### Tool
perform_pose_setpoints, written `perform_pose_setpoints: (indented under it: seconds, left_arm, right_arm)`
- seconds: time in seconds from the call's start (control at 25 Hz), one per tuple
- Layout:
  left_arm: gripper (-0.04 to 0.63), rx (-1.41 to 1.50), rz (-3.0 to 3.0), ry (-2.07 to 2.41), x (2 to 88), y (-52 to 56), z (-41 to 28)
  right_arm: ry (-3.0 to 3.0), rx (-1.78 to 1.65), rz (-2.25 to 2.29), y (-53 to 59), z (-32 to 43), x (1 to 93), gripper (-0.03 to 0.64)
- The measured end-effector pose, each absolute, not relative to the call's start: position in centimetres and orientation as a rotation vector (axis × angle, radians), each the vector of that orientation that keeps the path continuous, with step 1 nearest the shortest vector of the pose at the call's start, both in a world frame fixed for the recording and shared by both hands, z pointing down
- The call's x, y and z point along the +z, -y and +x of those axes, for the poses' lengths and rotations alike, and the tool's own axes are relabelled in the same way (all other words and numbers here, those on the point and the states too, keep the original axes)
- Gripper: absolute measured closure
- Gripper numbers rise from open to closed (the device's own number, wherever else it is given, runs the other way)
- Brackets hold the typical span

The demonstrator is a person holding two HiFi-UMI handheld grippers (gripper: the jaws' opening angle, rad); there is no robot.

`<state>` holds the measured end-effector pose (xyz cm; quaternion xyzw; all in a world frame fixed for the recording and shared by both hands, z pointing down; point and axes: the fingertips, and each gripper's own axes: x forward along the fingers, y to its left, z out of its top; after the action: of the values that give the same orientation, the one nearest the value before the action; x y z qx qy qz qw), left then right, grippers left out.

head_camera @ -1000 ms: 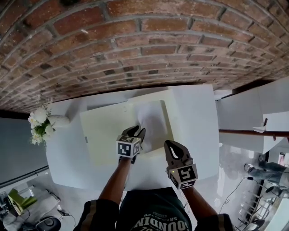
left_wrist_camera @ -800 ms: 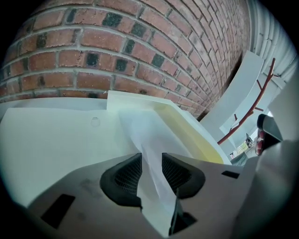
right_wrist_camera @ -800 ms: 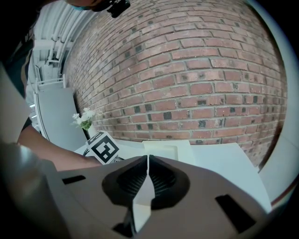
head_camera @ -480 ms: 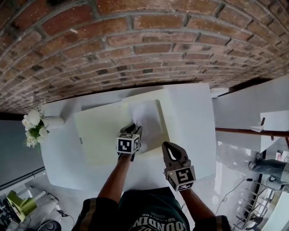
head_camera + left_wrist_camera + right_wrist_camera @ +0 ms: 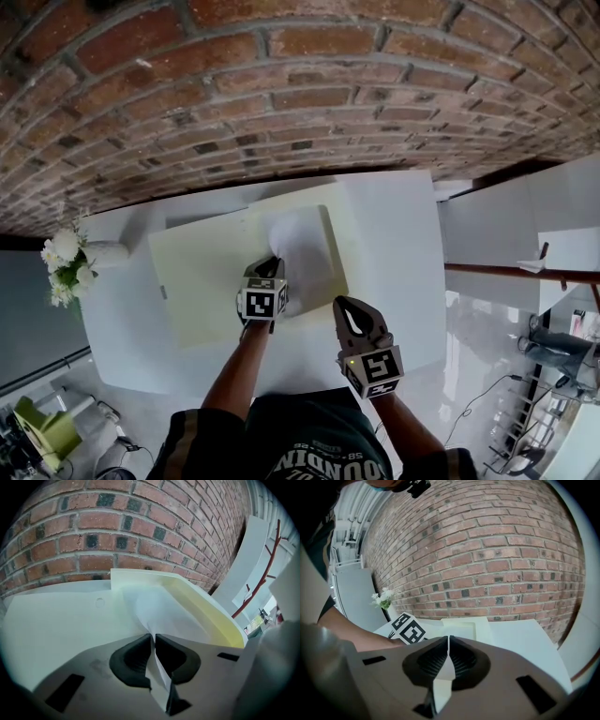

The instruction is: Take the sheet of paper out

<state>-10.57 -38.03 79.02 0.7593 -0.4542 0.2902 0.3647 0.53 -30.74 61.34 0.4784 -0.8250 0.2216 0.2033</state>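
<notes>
The left claw has just been closing. Its dark ribbed pads now pinch the near edge of the thin white sheet of paper, which puckers into a ridge between them. The sheet lies in the right half of the pale yellow, flat, open plastic folder. A raised yellow rim shows along that half's far and right sides.

I judge the pull should go up a little and then towards the person, away from that rim. A slow, even draw suits a single pinch on thin paper, which could tear or slip free. The folder looks light and may slide or lift with the sheet. The right claw, its jaws pressed together on nothing, hangs just off the folder's near right corner. It could press that corner down to steady the folder.

Well to the left of the folder, a small bunch of white flowers in a white vase stands at the edge of the white rectangular table, out of the sheet's path. Behind the folder rises the red brick wall, so there is little room to draw the sheet that way. The table top right of the folder offers a place to lay the sheet. Further right, off the table, a reddish-brown rail is no obstacle.
</notes>
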Motion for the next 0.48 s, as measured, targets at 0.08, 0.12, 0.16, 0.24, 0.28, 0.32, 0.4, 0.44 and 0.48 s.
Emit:
perform_pose_setpoints:
  seconds: [0.08,0.12,0.16,0.24,0.28,0.32,0.4,0.44,0.48]
  left_arm:
    - [0.565,0.740,1.949,1.181,79.09,38.08,-10.69]
    - [0.569,0.734,1.946,1.187,79.09,38.12,-10.74]
    - [0.572,0.727,1.943,1.192,79.09,38.14,-10.80]
    - [0.577,0.716,1.939,1.198,79.09,38.13,-10.88]
    - [0.578,0.715,1.939,1.200,79.08,38.12,-10.90]
    - [0.578,0.715,1.939,1.201,79.08,38.12,-10.91]
    - [0.581,0.707,1.936,1.204,79.05,38.14,-10.97]
    - [0.581,0.697,1.933,1.205,79.02,38.14,-11.00]
    - [0.583,0.683,1.929,1.207,78.97,38.14,-11.03]
  right_arm:
    - [2.302,0.620,1.335,30.67,0.52,61.38,0.546]
    - [2.301,0.620,1.335,30.64,0.53,61.39,0.546]
    - [2.301,0.621,1.335,30.62,0.55,61.40,0.546]
    - [2.299,0.620,1.335,30.54,0.63,61.40,0.546]
    - [2.298,0.621,1.335,30.49,0.66,61.40,0.546]
    - [2.298,0.622,1.335,30.44,0.68,61.40,0.546]
    - [2.299,0.623,1.336,30.38,0.68,61.37,0.546]
    - [2.299,0.622,1.336,30.34,0.68,61.34,0.546]
    - [2.299,0.622,1.336,30.30,0.67,61.32,0.546]
